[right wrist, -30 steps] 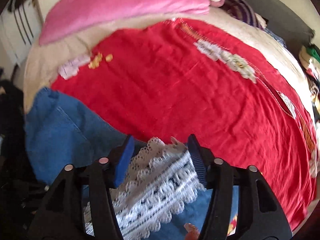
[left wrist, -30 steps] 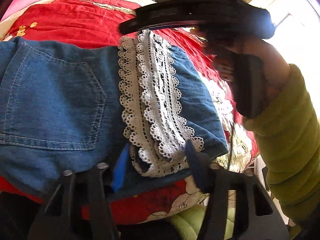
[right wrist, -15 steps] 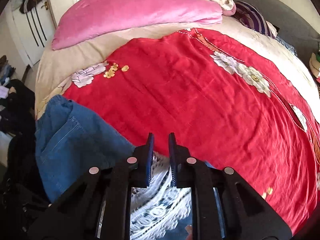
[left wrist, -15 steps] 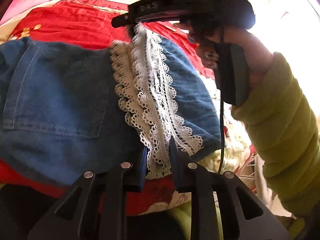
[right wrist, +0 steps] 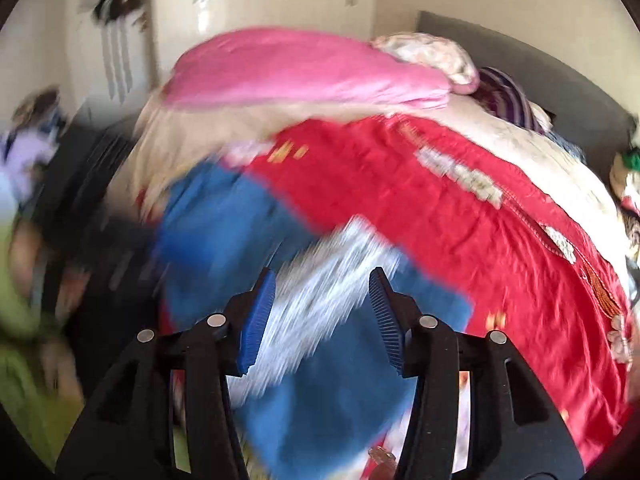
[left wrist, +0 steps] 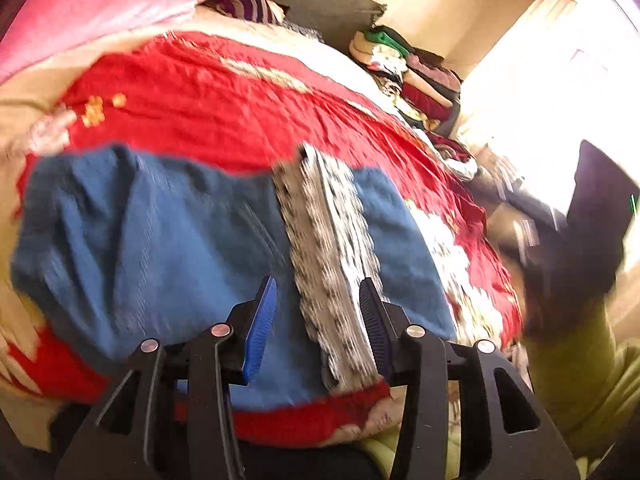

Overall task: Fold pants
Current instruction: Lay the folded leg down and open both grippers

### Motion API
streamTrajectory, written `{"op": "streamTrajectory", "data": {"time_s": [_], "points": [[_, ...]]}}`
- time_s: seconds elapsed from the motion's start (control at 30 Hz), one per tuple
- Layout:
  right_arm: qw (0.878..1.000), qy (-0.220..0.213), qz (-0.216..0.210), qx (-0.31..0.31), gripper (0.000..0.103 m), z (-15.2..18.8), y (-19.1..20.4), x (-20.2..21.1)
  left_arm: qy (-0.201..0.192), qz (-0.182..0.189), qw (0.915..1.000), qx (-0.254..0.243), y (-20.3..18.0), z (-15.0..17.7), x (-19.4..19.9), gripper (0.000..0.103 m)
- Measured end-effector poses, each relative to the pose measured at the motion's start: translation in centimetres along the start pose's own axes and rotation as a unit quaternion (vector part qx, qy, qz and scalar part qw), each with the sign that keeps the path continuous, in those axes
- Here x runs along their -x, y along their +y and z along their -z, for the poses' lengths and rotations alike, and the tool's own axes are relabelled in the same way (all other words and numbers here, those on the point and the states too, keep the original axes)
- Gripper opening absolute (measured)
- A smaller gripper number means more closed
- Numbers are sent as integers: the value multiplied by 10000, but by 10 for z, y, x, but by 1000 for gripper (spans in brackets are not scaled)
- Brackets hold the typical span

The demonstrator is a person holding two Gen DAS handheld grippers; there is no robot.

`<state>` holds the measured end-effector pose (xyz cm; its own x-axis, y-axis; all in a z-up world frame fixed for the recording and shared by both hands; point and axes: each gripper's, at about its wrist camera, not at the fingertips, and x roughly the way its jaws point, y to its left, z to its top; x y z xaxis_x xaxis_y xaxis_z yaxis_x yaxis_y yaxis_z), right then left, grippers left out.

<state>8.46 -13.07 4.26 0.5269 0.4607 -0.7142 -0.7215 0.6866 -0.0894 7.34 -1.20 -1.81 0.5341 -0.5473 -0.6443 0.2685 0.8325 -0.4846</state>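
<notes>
Seemingly folded over, the blue denim pants [left wrist: 160,248] lay on the red bedspread [left wrist: 224,112] in the left wrist view, their white lace hem [left wrist: 324,248] running down the middle. The left claw [left wrist: 316,320] had just been opening; its jaws stood apart over the lace, gripping nothing. At the right edge a green sleeve [left wrist: 576,380] showed, blurred.

From the right wrist view, the right claw [right wrist: 322,312] had likewise just been opening, its jaws apart above the blurred lace hem [right wrist: 320,288] and the pants [right wrist: 224,216]. A pink pillow [right wrist: 296,68] lay at the far end of the bed.
</notes>
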Motion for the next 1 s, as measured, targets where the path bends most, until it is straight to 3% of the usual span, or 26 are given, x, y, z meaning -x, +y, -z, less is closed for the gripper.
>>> {"op": "streamTrajectory", "data": {"time_s": [0.17, 0.3, 0.37, 0.5, 0.7, 0.77, 0.9, 1.0], "points": [[9967, 562, -200, 548, 40, 45, 43, -4, 130, -271, 9990, -318, -13, -39, -21, 42], [9920, 739, 132, 1019, 37, 54, 57, -23, 414, -374, 9971, -525, -26, -59, -52, 42], [9923, 768, 139, 966, 1, 56, 56, -34, 582, -351, 9954, -676, -32, -65, -73, 40], [9926, 661, -302, 970, 1, 60, 68, -24, 850, -911, 9893, -754, -18, -55, -102, 40], [9903, 1053, -371, 828, 10, 87, 72, -48, 686, -917, 9902, -799, -13, -45, -101, 42], [9916, 1018, -515, 604, 20, 85, 68, -43, 629, -984, 9895, -847, -14, -44, -97, 42], [9958, 573, -669, 265, 25, 76, 60, -13, 417, -936, 9912, -834, -22, -43, -82, 42], [9982, 294, -510, -87, 29, 74, 49, 6, 276, -937, 9915, -855, -26, -42, -70, 42]]}}
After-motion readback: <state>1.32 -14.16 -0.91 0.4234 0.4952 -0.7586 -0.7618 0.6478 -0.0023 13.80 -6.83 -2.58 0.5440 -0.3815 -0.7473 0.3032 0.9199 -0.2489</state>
